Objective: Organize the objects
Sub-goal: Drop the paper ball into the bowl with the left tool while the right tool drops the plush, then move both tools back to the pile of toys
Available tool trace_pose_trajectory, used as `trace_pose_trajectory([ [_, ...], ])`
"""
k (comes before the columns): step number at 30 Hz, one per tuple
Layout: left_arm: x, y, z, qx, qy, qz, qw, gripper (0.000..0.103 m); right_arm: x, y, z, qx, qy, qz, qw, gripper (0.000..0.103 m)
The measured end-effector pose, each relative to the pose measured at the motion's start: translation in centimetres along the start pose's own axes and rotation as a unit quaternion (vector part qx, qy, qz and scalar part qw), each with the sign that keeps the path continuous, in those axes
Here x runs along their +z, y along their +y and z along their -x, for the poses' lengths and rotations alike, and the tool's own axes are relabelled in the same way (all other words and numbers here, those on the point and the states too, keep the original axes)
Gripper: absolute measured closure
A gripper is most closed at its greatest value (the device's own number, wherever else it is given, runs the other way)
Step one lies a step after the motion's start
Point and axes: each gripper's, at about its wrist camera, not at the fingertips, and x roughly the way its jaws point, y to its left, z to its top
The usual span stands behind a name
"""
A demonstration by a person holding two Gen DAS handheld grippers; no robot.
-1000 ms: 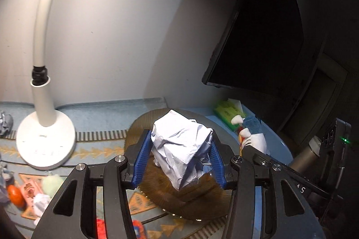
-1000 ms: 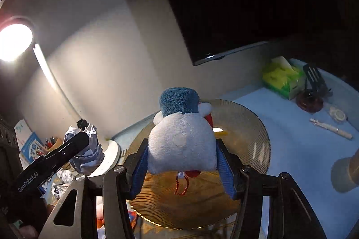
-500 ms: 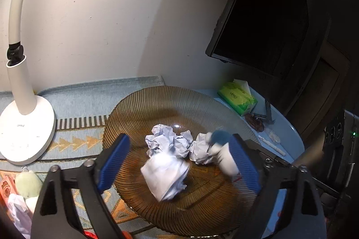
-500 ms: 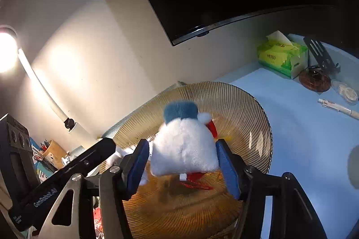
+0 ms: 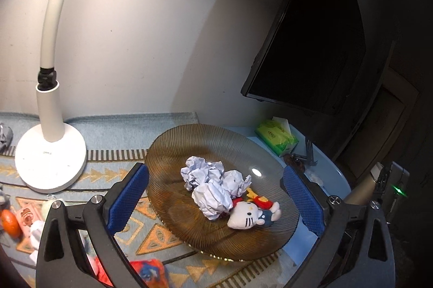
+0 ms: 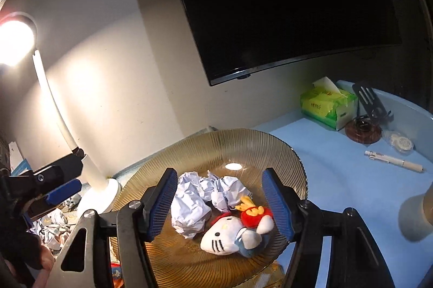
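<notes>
An amber ribbed glass plate (image 5: 189, 142) (image 6: 243, 142) holds several crumpled white paper balls (image 5: 211, 179) (image 6: 189, 209). A white cat plush (image 5: 246, 215) (image 6: 224, 236) with a red bow and blue outfit lies on its side beside them. My left gripper (image 5: 216, 190) stands wide open just above the plate's near side, nothing touching its blue pads. My right gripper (image 6: 220, 196) is open too, hovering low over the plate. The paper and the plush lie between its pads, and neither pad presses on them. In the right wrist view the left gripper's finger (image 6: 54, 179) shows at the left edge.
A white lamp base (image 5: 50, 161) stands left of the plate on a patterned mat (image 5: 151, 236). A green tissue pack (image 6: 324, 104), a dark stand (image 6: 365, 125) and a pen (image 6: 392, 161) lie on the blue table at right. A dark monitor (image 5: 311, 44) hangs behind. Small toys (image 5: 10, 223) lie far left.
My left gripper opened wide and its paper ball dropped onto the plate. My right gripper's jaws widened, sank toward the plate, and the plush now lies on it.
</notes>
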Motion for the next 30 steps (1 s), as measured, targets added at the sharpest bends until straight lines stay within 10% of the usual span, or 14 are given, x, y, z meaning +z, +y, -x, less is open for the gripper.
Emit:
trace_pose_trajectory([
  [11, -1.8, 6.4, 14.6, 0.112, -0.055, 0.030, 0.9917, 0.002, -2.6, 11.6, 5.2, 0.151, 0.046, 0.054, 0.986, 0.035],
  [19, -7.1, 18.3, 22.1, 0.280, -0.049, 0.111, 0.9521, 0.002, -9.3, 20.0, 4.4, 0.222, 0.118, 0.095, 0.963, 0.035],
  [25, -11.5, 24.7, 22.6, 0.300, -0.024, 0.186, 0.9353, 0.002, -13.7, 23.0, 2.3, 0.237, 0.157, 0.126, 0.950, 0.035],
  [30, -12.1, 25.0, 21.7, 0.285, -0.012, 0.191, 0.9393, 0.002, -15.1, 24.0, 1.2, 0.220, 0.173, 0.164, 0.946, 0.035],
])
